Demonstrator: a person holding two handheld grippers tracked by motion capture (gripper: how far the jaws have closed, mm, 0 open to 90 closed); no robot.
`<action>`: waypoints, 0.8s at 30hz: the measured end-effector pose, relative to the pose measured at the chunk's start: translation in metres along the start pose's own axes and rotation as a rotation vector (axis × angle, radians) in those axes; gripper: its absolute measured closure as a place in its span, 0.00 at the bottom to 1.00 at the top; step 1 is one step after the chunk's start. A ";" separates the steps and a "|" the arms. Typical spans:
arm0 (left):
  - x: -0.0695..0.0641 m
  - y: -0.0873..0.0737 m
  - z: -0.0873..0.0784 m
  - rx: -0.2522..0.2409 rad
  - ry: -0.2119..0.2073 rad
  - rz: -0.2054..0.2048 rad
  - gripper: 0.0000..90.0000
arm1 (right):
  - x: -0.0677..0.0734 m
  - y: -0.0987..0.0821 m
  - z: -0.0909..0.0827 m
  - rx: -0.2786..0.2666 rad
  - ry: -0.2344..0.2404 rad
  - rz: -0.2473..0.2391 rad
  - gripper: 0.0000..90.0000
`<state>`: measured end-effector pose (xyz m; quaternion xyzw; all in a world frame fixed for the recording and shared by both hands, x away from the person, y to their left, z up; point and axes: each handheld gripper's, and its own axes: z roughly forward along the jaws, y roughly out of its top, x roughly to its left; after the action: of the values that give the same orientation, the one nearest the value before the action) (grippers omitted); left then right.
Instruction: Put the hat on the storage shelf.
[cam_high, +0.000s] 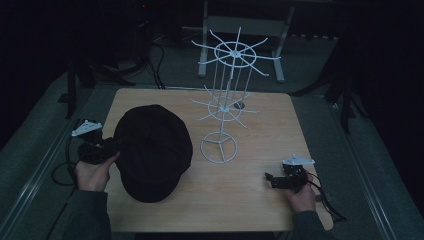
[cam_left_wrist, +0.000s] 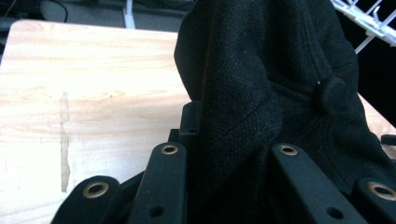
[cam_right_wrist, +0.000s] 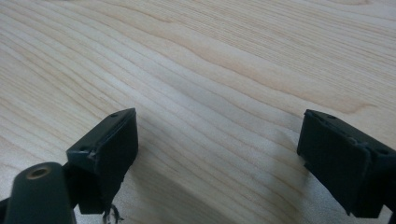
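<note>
1. A black cap (cam_high: 152, 150) was seen lying on the left half of the light wooden table (cam_high: 250, 200) in the high view, its brim toward the near edge.
2. The left claw (cam_high: 107, 147) was held at the cap's left edge by the person's left hand (cam_high: 92, 172), with a grey three-cornered plate on top of it.
3. In the left gripper view, the cap's (cam_left_wrist: 280, 93) black woven fabric was seen gathered between the left claw's (cam_left_wrist: 233, 140) jaws, which were closed upon it; a fabric-covered button could be made out on the crown.
4. A white wire rack (cam_high: 225, 105) with two tiers of radiating hooks and a ring base was seen standing upright near the middle of the table, just to the right of the cap and apart from it.
5. The right claw (cam_high: 272, 180) was held by the right hand (cam_high: 302, 195) low over the table near its front right corner, well apart from the cap and the rack.
6. In the right gripper view, the right claw's (cam_right_wrist: 217, 149) jaws were seen spread wide, with bare wood grain (cam_right_wrist: 210, 70) between them and nothing gripped.
</note>
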<state>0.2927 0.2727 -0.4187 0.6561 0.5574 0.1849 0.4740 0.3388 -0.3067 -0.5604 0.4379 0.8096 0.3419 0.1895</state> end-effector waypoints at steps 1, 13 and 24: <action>-0.001 0.001 -0.001 -0.004 -0.001 0.004 0.85 | 0.000 0.000 0.000 0.000 0.000 0.000 0.14; -0.006 0.019 -0.012 -0.055 -0.035 0.043 0.85 | 0.000 0.000 0.000 -0.001 0.000 -0.002 0.14; -0.007 0.032 -0.025 -0.105 -0.066 0.065 0.84 | 0.000 0.000 0.000 -0.001 0.000 -0.002 0.14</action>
<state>0.2892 0.2785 -0.3782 0.6539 0.5092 0.2075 0.5197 0.3390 -0.3068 -0.5604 0.4369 0.8099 0.3420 0.1901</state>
